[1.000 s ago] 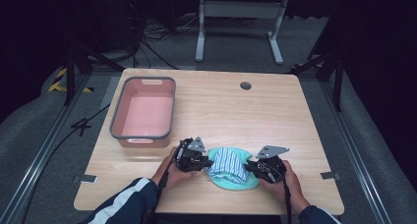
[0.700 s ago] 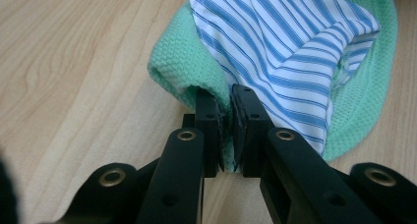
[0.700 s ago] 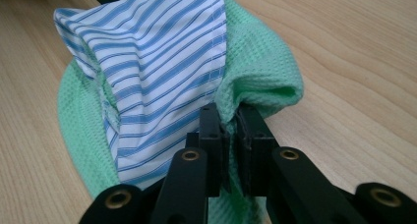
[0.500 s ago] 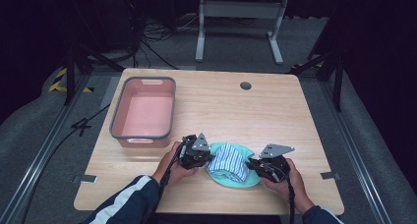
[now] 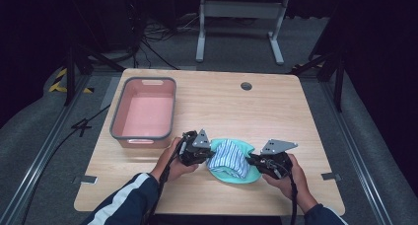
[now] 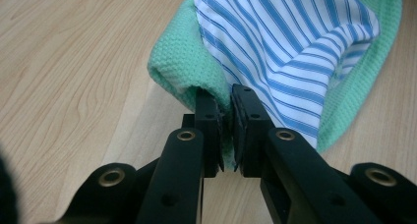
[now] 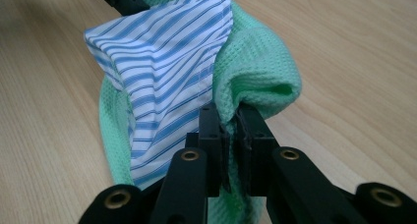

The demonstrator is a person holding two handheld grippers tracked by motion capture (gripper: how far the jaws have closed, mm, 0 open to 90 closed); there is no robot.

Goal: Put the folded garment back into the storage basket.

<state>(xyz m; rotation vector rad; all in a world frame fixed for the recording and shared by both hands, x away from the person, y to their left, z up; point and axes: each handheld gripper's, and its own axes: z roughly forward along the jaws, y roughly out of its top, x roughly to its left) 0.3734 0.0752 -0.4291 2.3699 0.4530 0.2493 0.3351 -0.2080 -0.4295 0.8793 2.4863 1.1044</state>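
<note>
A mint-green waffle cloth (image 5: 231, 175) lies near the table's front edge with a blue-and-white striped cloth (image 5: 227, 158) bunched on top of it. My left gripper (image 5: 204, 153) is shut on the left edge of the green cloth (image 6: 179, 67), with the striped cloth (image 6: 290, 47) just beside its jaws. My right gripper (image 5: 252, 162) is shut on the right edge of the green cloth (image 7: 255, 71), and the striped cloth (image 7: 162, 76) stands folded up to the left of its jaws. Both pinched edges are lifted a little off the wood.
A pink bin with a grey rim (image 5: 144, 111) stands empty at the table's left, just behind my left hand. A round cable hole (image 5: 246, 86) sits in the far middle of the table. Bare wood stretches behind the cloths.
Both grippers have drawn slightly closer together, bunching the striped cloth higher between them. The left gripper shifted a little to the right.
</note>
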